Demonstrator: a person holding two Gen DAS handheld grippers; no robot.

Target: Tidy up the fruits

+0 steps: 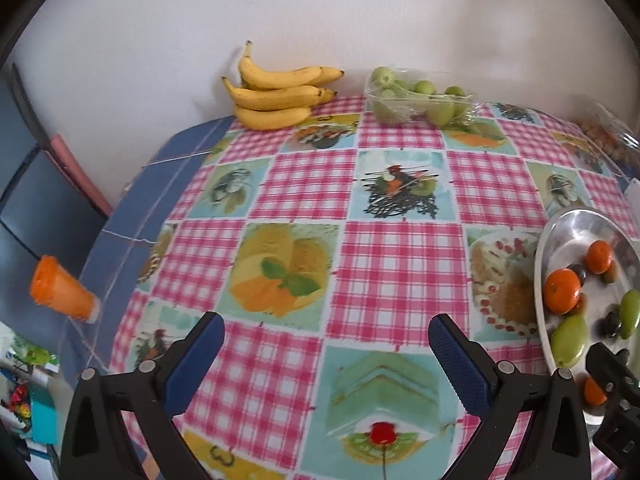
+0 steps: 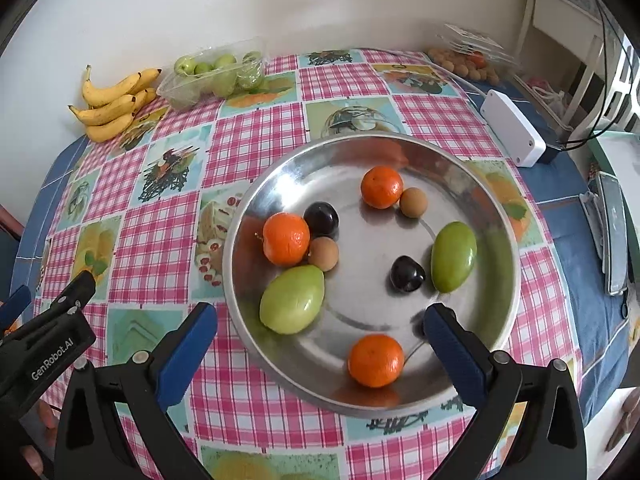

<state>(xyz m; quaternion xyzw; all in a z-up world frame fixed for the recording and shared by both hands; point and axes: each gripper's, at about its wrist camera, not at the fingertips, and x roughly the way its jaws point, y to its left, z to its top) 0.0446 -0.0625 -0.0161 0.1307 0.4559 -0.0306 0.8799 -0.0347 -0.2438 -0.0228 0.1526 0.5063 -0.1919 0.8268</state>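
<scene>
Checked pink tablecloth (image 1: 404,264) on a table against a white wall (image 1: 320,12); steel plate (image 2: 280,184) holds mixed fruit, bananas (image 1: 276,96) and green-fruit tray (image 1: 416,98) at the wall edge; left gripper (image 1: 326,344) and right gripper (image 2: 320,336) both wide, empty.

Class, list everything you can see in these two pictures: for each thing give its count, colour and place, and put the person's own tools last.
oranges: three, orange, in the metal dish
green fruits: two, green, oval, in the dish
dark fruits: two, near black, in the dish
small brown fruits: two, tan, in the dish
metal dish: one, silver, right half of the table
bananas: one bunch, yellow, far edge by the wall
clear tray of green fruits: one, right of the bananas
white box: one, right of the dish
left hand-held gripper: open, empty
right hand-held gripper: open, empty
</scene>
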